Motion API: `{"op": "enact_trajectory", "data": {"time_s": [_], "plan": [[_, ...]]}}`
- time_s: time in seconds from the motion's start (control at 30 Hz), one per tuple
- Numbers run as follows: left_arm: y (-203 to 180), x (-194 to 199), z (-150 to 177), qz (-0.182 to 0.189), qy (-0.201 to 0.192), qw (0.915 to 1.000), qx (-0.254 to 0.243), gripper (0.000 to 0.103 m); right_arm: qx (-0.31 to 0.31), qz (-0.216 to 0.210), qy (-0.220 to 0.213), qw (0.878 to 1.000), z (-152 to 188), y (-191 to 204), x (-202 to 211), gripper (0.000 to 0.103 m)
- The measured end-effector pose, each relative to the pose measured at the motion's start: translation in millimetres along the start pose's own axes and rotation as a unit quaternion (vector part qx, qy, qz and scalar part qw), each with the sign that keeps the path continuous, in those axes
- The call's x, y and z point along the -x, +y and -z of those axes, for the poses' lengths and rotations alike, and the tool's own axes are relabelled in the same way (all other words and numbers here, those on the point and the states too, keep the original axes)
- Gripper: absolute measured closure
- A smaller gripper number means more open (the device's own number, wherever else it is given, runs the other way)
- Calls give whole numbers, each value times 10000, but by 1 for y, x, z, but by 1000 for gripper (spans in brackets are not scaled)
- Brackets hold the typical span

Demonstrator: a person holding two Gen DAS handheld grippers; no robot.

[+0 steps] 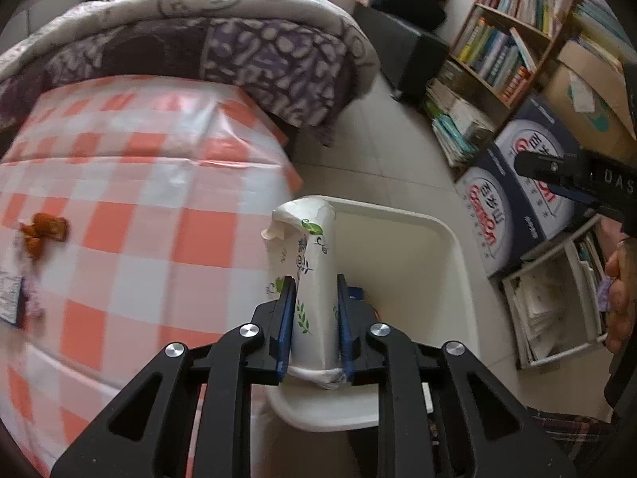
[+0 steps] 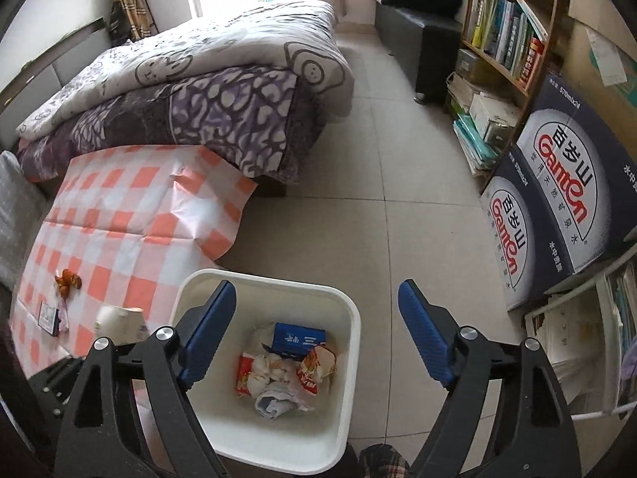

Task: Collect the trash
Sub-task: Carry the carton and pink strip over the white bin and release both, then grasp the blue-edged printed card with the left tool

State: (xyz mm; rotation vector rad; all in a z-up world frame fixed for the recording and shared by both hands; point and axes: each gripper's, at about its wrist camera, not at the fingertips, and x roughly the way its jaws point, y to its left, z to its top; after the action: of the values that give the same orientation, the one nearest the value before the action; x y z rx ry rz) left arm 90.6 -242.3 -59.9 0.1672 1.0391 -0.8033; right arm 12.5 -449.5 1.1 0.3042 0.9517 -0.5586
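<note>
My left gripper [image 1: 314, 279] is shut on a crushed white paper cup [image 1: 308, 239] with a leaf print, held upright by its lower half. The cup hangs at the near-left rim of a white trash bin [image 1: 450, 239] beside the table. In the right wrist view the same cup [image 2: 119, 320] shows at the left, just outside the bin [image 2: 350, 318]. My right gripper [image 2: 317, 285] stands open above the bin with nothing between its fingers. In the bin lie a blue box [image 2: 298, 336], red wrappers and crumpled tissues [image 2: 274, 366].
An orange-and-white checked cloth [image 1: 139, 183] covers the table; on it lie orange peel [image 2: 67, 279] and a small dark packet [image 2: 49, 316]. A bed with a purple quilt [image 2: 223, 111] stands behind. Bookshelves [image 2: 505, 40] and blue cartons [image 2: 569, 183] line the right. Tiled floor [image 2: 358, 207] lies between.
</note>
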Motion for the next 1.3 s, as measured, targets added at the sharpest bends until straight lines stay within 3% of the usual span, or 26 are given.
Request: {"op": "enact_trajectory", "data": {"time_s": [0.1,0.13,0.2,0.4,0.57,0.7,0.9,0.97,1.07,1.17,1.23,1.3], "plan": [[-6,-8,-1,297,79,9995,5,73,0,2,29,10000,0,-2,-1,21],[-7,-9,0,335,90,9994,15,57,5,-3,35,10000,0,-1,-1,21],[-5,-9,-1,368,61,9992,104,39,8,-7,44,10000,0,0,-1,20],[10,-9,1,197,137,9992,307,38,67,-66,65,9999,1,13,-1,16],[39,-1,0,-524,100,9972,531,34,259,-95,104,9996,2,36,-3,13],[85,11,-2,-1374,93,9854,1003,33,470,-108,132,9987,4,56,-4,11],[171,26,2,-1692,374,9665,1894,33,767,-154,135,9968,5,86,-5,9],[198,36,7,-1878,359,9562,2215,33,824,-186,141,9963,4,94,-6,9],[238,54,17,-2100,223,9321,2942,33,809,-246,156,9963,3,104,-8,9],[278,67,32,-2483,-16,8882,3866,28,796,-354,212,9960,2,116,-12,8],[304,72,49,-2535,-205,8451,4703,26,833,-369,240,9956,3,123,-14,8],[323,69,59,-2475,-204,8117,5286,26,883,-388,276,9950,3,131,-16,8]]}}
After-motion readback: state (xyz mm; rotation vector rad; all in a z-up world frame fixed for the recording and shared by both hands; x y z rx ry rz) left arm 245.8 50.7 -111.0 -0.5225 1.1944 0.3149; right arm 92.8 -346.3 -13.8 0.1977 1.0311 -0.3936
